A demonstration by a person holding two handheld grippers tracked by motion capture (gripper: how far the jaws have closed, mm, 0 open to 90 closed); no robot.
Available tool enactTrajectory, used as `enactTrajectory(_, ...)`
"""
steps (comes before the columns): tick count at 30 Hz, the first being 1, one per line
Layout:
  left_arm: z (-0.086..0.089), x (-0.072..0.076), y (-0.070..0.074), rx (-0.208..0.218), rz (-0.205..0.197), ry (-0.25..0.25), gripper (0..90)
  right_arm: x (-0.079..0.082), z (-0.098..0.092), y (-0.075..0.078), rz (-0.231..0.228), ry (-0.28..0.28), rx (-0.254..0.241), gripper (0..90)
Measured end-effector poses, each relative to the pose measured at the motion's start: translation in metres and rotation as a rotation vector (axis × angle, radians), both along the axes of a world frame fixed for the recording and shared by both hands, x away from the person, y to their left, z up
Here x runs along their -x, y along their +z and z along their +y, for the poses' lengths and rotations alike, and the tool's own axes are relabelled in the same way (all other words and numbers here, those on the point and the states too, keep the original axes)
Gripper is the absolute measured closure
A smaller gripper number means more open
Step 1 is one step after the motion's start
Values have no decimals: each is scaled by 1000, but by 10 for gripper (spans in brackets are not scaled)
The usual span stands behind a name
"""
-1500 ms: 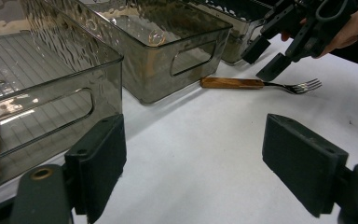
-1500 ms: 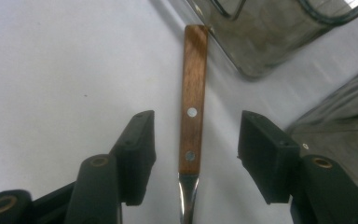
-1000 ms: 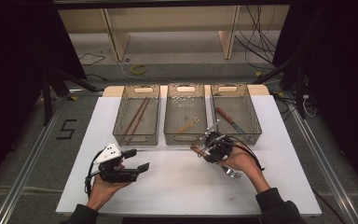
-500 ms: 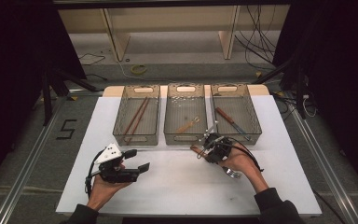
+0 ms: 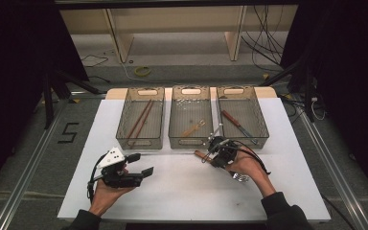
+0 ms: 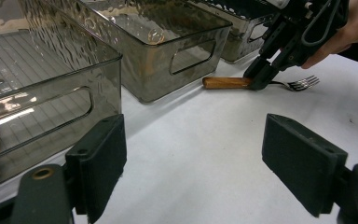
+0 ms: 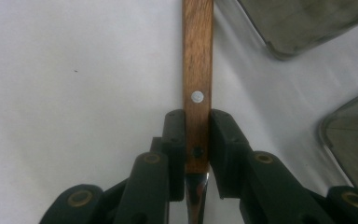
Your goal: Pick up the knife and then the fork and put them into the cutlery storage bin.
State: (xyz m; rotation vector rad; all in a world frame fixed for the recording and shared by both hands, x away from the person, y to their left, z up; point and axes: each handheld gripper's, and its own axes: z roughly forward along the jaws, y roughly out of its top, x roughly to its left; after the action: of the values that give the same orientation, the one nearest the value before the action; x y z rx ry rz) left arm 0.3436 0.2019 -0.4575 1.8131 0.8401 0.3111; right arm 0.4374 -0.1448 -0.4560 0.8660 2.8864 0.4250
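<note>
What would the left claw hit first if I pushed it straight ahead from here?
Probably the wooden-handled fork held by the right claw, though depth is unclear; the middle bin stands just left of that line.

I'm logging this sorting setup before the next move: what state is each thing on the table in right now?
Fork: flat on the table, wooden handle clamped.
Right gripper: jaws just closing, shut on the fork.
Left gripper: jaws open, nothing between them.
Left bin: holds chopsticks.
Middle bin: holds one wooden-handled utensil.
Right bin: holds a knife.
</note>
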Motion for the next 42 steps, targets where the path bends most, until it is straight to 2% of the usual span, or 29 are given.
enactTrajectory(12,0,0,0,1,0,0,212,3,-5,12,-3,7,-43,778)
enactTrajectory(23,0,0,0,3,3,0,213,10,-19,48,-58,6,-151,777)
enactTrajectory(27,0,0,-1,4,4,2,212,8,-24,57,-81,4,-183,777)
enactTrajectory(33,0,-1,-1,4,6,4,212,4,-34,71,-116,-23,-210,777)
enactTrajectory(42,0,-1,-1,12,4,7,212,-13,-51,95,-175,-91,-258,777)
